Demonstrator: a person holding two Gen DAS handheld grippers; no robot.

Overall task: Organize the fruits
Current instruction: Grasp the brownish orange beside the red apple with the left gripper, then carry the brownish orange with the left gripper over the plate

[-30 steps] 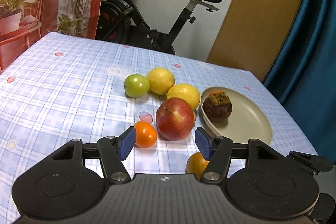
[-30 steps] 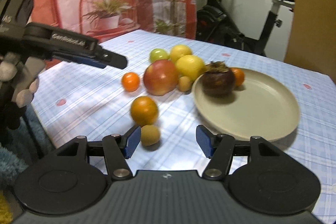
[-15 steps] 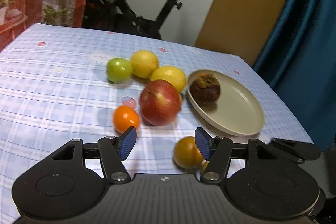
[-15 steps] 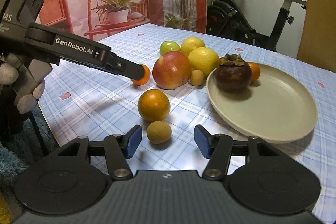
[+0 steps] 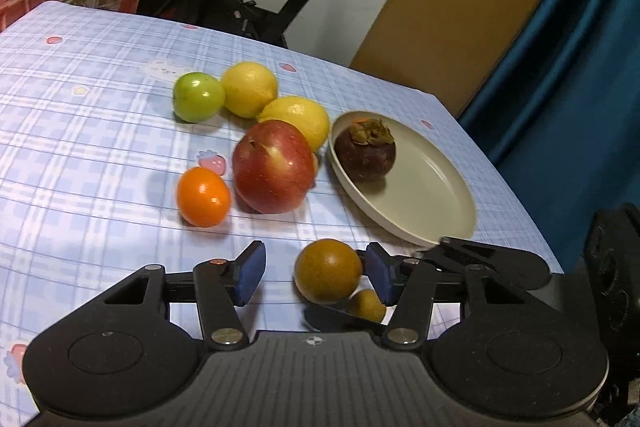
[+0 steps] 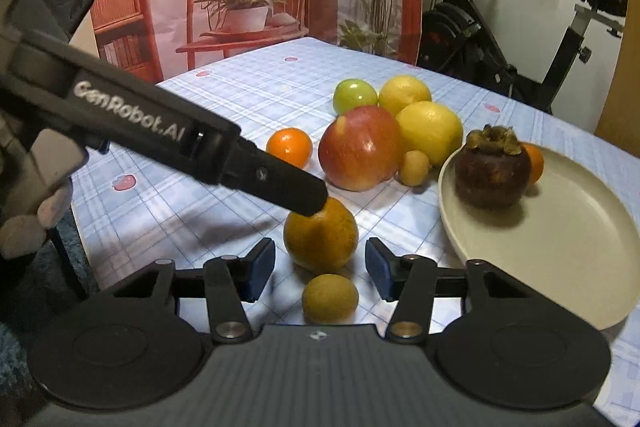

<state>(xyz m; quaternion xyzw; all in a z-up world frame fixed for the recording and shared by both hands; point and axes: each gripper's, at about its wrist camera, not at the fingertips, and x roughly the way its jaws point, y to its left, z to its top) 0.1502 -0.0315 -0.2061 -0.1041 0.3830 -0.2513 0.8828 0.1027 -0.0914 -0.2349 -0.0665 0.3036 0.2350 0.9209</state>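
Each camera sits low behind its own gripper, looking forward and slightly down across the table (image 5: 80, 131) from close in. The left view faces the curtain corner, with the plate (image 5: 436, 203) on its right; the right view faces the backdrop from the near edge. Both share the fruit cluster, the plate and the bike (image 6: 520, 39).

On the tabletop (image 6: 248, 87), the mangosteen (image 6: 492, 171) sits in the plate (image 6: 560, 251); the apple (image 6: 360, 147) lies at its nine o'clock, lemons (image 6: 430, 131) behind the apple.
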